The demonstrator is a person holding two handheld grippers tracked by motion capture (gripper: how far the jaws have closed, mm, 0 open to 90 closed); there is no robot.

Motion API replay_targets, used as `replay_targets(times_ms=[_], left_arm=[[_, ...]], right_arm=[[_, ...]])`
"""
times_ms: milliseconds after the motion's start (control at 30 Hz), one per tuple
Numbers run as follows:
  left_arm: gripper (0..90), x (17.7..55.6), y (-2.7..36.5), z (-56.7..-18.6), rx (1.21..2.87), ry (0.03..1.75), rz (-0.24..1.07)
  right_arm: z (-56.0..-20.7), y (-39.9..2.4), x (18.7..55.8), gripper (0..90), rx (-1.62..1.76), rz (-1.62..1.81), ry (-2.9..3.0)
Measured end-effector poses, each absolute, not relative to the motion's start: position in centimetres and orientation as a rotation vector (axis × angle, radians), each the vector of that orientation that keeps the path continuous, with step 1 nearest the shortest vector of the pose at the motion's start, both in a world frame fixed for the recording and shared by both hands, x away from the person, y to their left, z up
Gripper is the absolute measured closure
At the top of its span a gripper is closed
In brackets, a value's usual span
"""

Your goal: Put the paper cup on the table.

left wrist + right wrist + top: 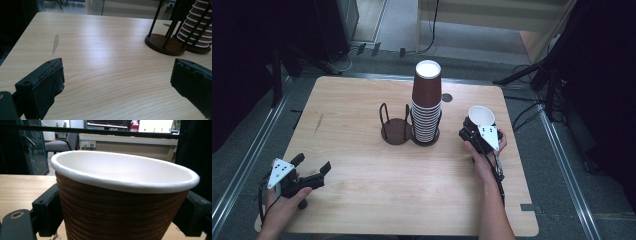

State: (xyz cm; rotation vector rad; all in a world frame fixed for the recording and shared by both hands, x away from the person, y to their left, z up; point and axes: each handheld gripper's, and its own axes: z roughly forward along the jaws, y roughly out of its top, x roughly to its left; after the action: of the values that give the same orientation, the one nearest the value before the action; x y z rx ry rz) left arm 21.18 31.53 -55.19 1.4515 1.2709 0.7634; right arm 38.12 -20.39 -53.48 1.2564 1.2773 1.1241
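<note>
Ribbed brown paper cup (120, 205), smooth white inside; table (105, 57) pale wood w/ slight sheen; rack (163, 43) prob. metal.

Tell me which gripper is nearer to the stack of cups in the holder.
Right. The right gripper sits just right of the stack of cups, holding a single cup; the left gripper is far off, near the table's front-left corner.

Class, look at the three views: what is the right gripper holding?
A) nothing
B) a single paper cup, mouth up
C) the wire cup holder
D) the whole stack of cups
B: the right gripper has its jaws on either side of one brown cup, whose white rim faces up.
</note>
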Motion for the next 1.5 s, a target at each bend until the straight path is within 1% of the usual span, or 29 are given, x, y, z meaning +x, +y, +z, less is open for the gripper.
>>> replay_targets(times_ms=[433,933,1033,1200,1500], left_arm=[[0.0,21.2,31.5,-55.2,1.45,1.272,0.761],[0.0,21.2,31.4,-55.2,1.458,1.269,0.77],[0.0,21.2,31.4,-55.2,1.459,1.268,0.77],[0.0,21.2,31.4,-55.2,1.457,1.268,0.771],[0.0,21.2,31.4,-55.2,1.458,1.268,0.771]], right_arm=[[-54.5,-21.0,38.4,11.0,1.306,1.124,1.283],[-54.4,-21.1,38.3,9.6,1.323,1.123,1.305],[-54.2,-21.2,38.3,8.2,1.34,1.133,1.302],[-54.0,-21.1,38.2,0.4,1.34,1.168,1.331],[-53.3,-21.2,37.7,0.0,1.34,1.194,1.347]])
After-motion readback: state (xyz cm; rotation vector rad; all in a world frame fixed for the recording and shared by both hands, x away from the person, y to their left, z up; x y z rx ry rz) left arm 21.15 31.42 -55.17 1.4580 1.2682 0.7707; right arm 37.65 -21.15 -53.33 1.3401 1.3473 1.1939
